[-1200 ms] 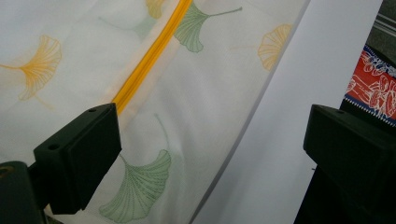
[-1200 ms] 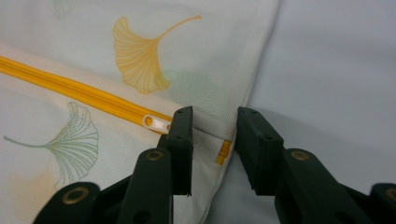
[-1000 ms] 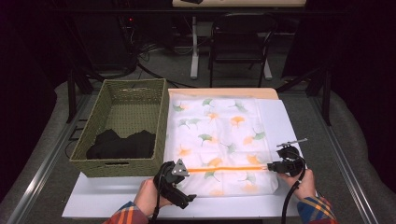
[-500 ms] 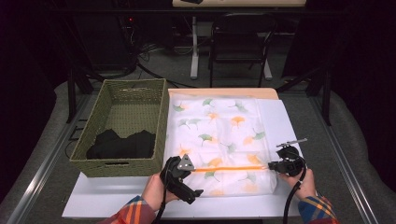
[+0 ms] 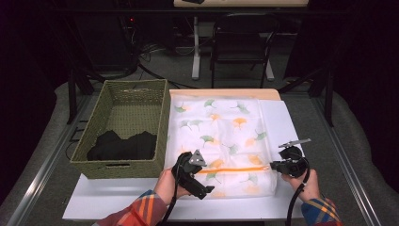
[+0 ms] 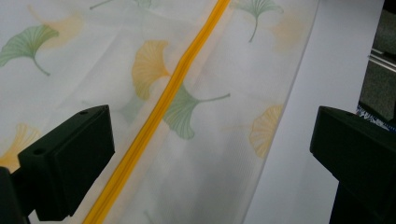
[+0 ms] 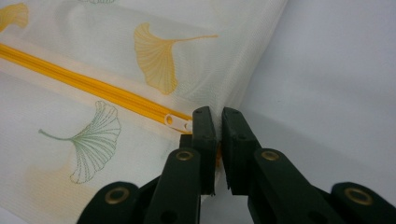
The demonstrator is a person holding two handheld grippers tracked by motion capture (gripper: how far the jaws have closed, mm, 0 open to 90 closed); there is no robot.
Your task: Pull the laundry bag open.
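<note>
High view: your mesh laundry bag [image 5: 221,136] lies flat along the white board's [image 5: 117,202] near edge, beside the wicker basket [image 5: 123,127]. Your left gripper [image 6: 210,154] stands wide open, straddling the orange zipper [image 6: 159,116]. Your right gripper [image 7: 218,126] is pinched onto the bag's right edge, by the zipper pull [image 7: 176,122].

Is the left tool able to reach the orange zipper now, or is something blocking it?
Probably yes. The left tool is open, and the orange zipper lies bare on the mesh bag between its jaws, with nothing covering it.
</note>
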